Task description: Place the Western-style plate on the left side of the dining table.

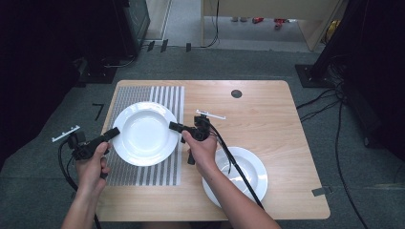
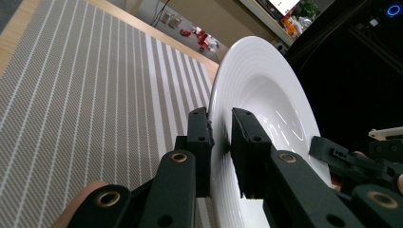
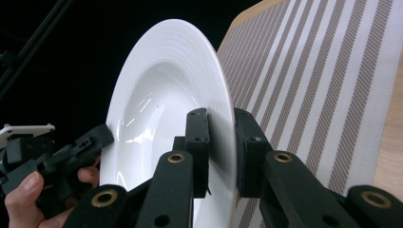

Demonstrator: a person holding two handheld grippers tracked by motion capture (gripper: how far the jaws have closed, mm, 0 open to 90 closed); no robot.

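A white deep plate (image 1: 143,133) hangs over the striped placemat (image 1: 167,98) at the table's left, held by both grippers. My left gripper (image 1: 113,133) is shut on the plate's left rim, and my right gripper (image 1: 175,126) is shut on its right rim. In the left gripper view the rim of the plate (image 2: 256,80) runs between the two black pads, with the other gripper (image 2: 351,159) at the far edge. The right gripper view has the plate (image 3: 166,95) clamped the same way, the left gripper (image 3: 71,149) beyond it.
A second white deep plate (image 1: 255,164) lies on the wooden table (image 1: 267,119) at the front right, partly under the right forearm. A dark round hole (image 1: 236,93) marks the table's far side. Cables trail on the floor to the right.
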